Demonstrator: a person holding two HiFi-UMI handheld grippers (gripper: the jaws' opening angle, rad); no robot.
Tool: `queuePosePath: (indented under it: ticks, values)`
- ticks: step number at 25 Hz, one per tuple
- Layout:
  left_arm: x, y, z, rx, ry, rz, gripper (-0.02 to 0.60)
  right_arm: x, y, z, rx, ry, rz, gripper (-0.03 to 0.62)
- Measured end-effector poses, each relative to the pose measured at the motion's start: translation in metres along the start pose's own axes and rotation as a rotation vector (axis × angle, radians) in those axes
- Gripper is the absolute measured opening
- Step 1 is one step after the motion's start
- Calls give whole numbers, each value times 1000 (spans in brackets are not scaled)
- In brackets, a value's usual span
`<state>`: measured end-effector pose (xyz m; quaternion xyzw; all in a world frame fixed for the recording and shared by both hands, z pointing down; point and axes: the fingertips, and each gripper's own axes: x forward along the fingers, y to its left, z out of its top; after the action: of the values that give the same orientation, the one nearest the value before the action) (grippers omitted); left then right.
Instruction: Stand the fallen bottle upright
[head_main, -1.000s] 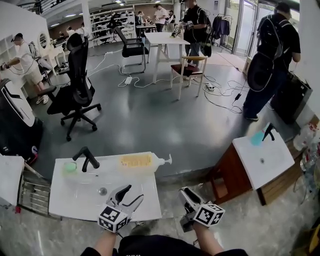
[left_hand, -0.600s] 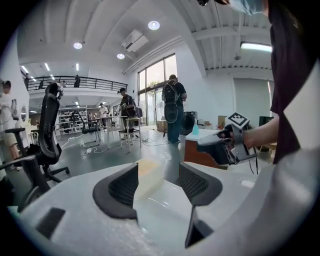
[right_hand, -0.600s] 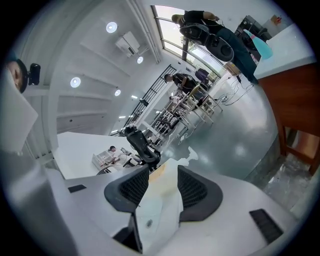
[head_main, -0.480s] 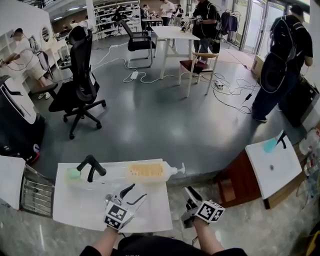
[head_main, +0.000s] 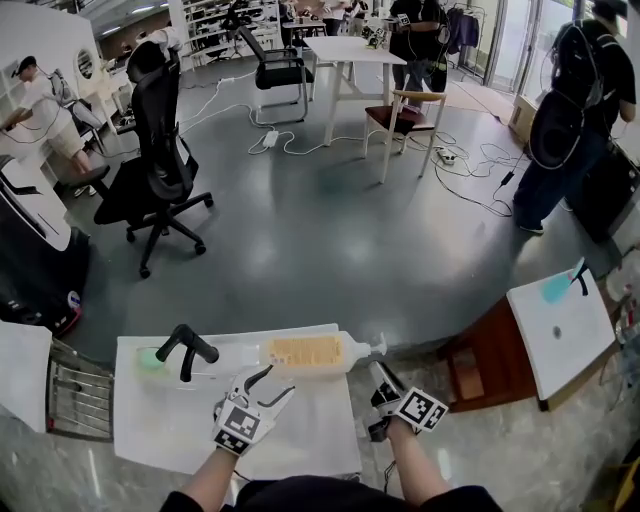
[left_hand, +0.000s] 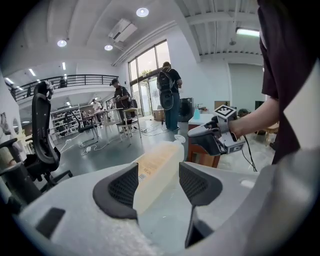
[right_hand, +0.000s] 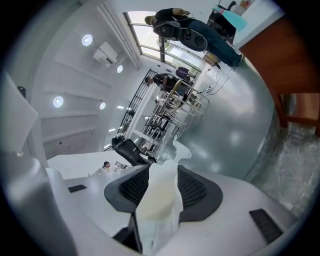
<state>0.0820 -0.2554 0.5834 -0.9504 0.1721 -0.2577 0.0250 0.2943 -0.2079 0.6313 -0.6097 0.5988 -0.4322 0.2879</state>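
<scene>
Grippers first: both have come forward in the last second. The left gripper (head_main: 277, 382), which had hung back over the middle of the white sink top (head_main: 320, 445), now has its fingers spread wide. The bottle (head_main: 305, 352) lies crosswise just beyond their tips, and nothing is between its pads (left_hand: 120, 187) yet. The right gripper (head_main: 379, 372) was well short of the bottle, off the top's right side. Now the pump end sits between its pads (right_hand: 200, 189), which stand close on either side and look pressed onto it, though contact is hard to confirm.

The bottle itself has not shifted. It lies on its side along the top's far edge, pump at the right fingers, base out past the left ones. I judge that the reach is done and the lift is about to start. The right gripper would raise the pump end, with the left free to steady the body.

Room is uneven. Just past the left fingertips and the bottle, the top ends, so a forward push could roll the bottle off onto the grey floor (head_main: 330, 250). The pump seems to overhang the top's right edge. Left of the left fingers stands a black faucet (head_main: 186, 346), near the bottle's base, so swinging the base that way would be tight. Right of the right fingers is open floor, then a brown cabinet (head_main: 485, 365), well apart. Nothing intrudes above the bottle.
</scene>
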Motion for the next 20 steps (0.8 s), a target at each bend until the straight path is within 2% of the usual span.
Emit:
queuePosePath:
  ticks: [3, 6, 14, 17, 20]
  values:
    - [10, 4, -3, 23, 11, -13, 250, 8, -18, 0, 93, -23, -58, 166]
    - [15, 7, -8, 34, 24, -28, 250, 16, -27, 4, 148, -62, -79, 172]
    - [28, 6, -22, 37, 68, -67, 256, 41, -39, 13, 262, -137, -4, 181]
    - [32, 2, -31, 30, 92, -76, 256, 46, -41, 17, 303, -156, 5, 134]
    - [34, 2, -34, 26, 84, -80, 259, 48, -41, 17, 316, -166, 7, 124]
